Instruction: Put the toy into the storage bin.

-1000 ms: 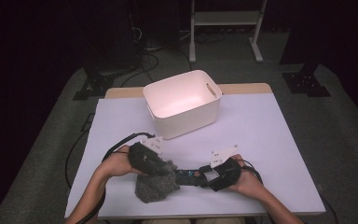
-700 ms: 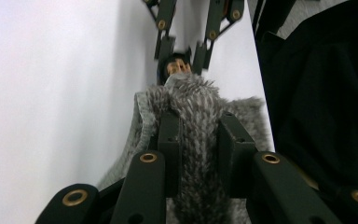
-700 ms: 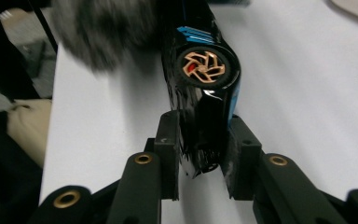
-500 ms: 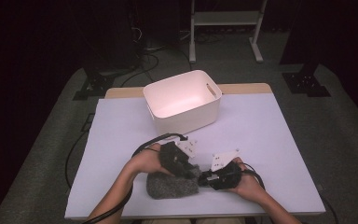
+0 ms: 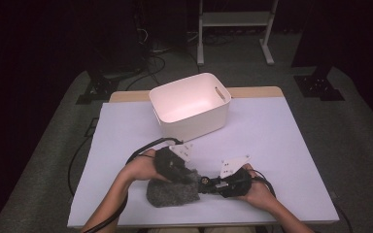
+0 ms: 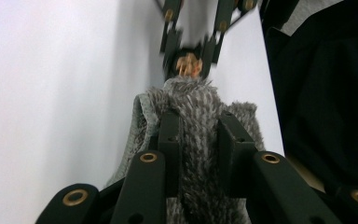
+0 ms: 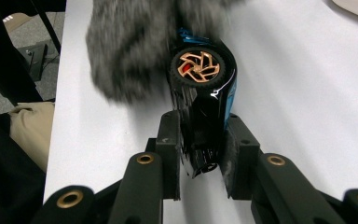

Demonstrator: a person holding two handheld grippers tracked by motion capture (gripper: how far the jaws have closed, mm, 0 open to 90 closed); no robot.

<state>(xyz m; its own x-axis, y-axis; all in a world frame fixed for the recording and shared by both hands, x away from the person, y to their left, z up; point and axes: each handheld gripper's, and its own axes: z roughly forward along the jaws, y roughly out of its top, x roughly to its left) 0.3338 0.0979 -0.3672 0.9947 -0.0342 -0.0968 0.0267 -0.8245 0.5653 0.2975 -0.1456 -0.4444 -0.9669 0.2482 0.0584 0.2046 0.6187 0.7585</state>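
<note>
left gripper [image 6: 198, 140] pinching grey furry cloth [image 6: 200, 116], right gripper [image 7: 200, 140] clamping toy car [image 7: 205, 88]

Dark lab, cables [image 5: 148, 46], equipment stand [image 5: 235, 19]

An empty white bin [image 5: 190, 104] stands on the table [image 5: 281, 145].

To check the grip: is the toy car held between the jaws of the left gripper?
No, the left gripper grips grey furry cloth; the toy car sits in the right gripper.
</note>
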